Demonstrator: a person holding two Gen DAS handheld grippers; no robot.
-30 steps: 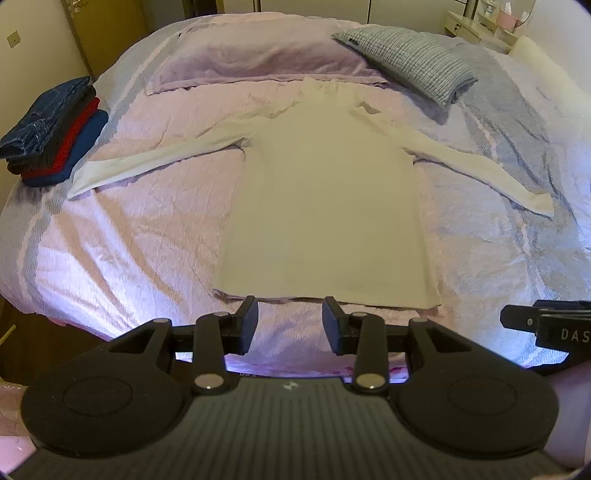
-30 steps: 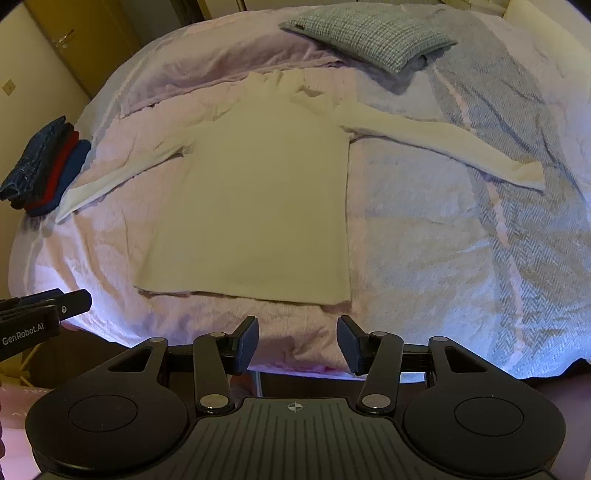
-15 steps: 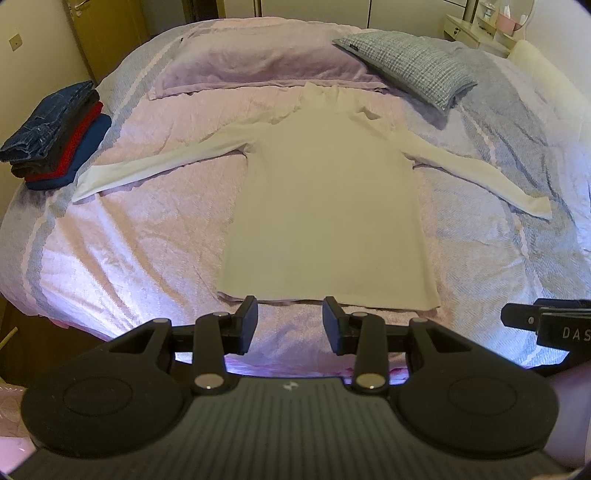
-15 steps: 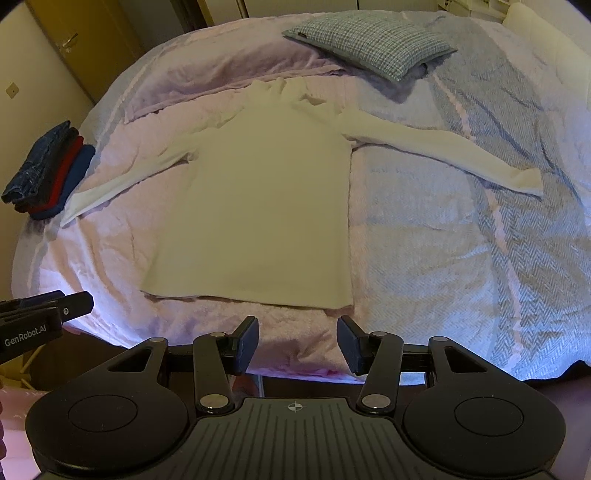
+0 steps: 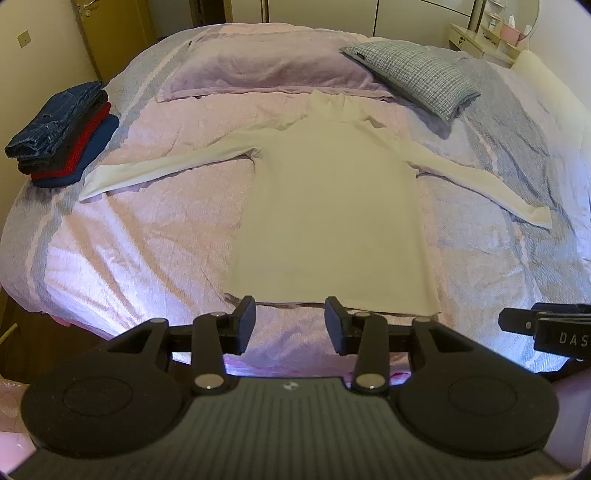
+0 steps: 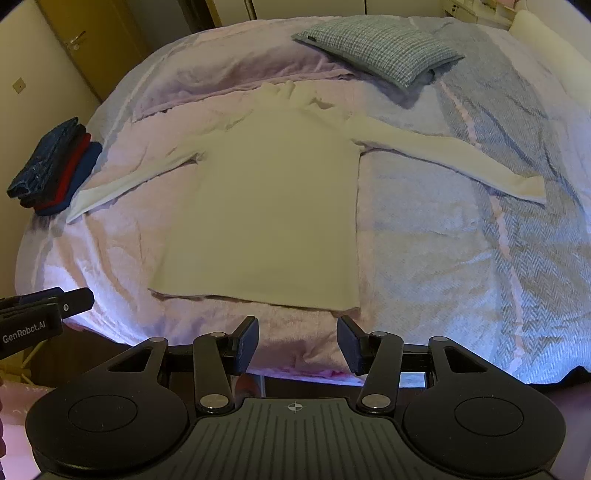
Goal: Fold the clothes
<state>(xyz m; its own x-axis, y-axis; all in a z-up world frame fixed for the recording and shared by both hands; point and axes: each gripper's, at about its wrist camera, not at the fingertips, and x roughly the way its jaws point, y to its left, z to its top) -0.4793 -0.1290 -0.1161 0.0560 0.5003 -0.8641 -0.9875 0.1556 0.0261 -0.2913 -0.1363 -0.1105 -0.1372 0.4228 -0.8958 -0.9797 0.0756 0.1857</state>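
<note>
- White long-sleeved top [image 5: 332, 214] lies flat on the bed [image 5: 129, 258], unfolded, hem just ahead of both tongs; every fold remains.
- Folded stack [image 5: 59, 136] sits far left.
- Collar points away; long axis runs straight ahead, sleeves spread sideways.
- Left tongs [image 5: 290, 325] and right tongs [image 6: 297, 341] released, empty.

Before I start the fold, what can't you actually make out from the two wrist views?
- Shirt underside and back layer: hidden by its own front, both views.
- Clothes stack: the count of pieces is unclear, since it is small and near the edge.
- Right gripper: cut off by the edge in the left view.
- Bed near side: hidden behind both gripper bodies.
- Dresser items: too small.
</note>
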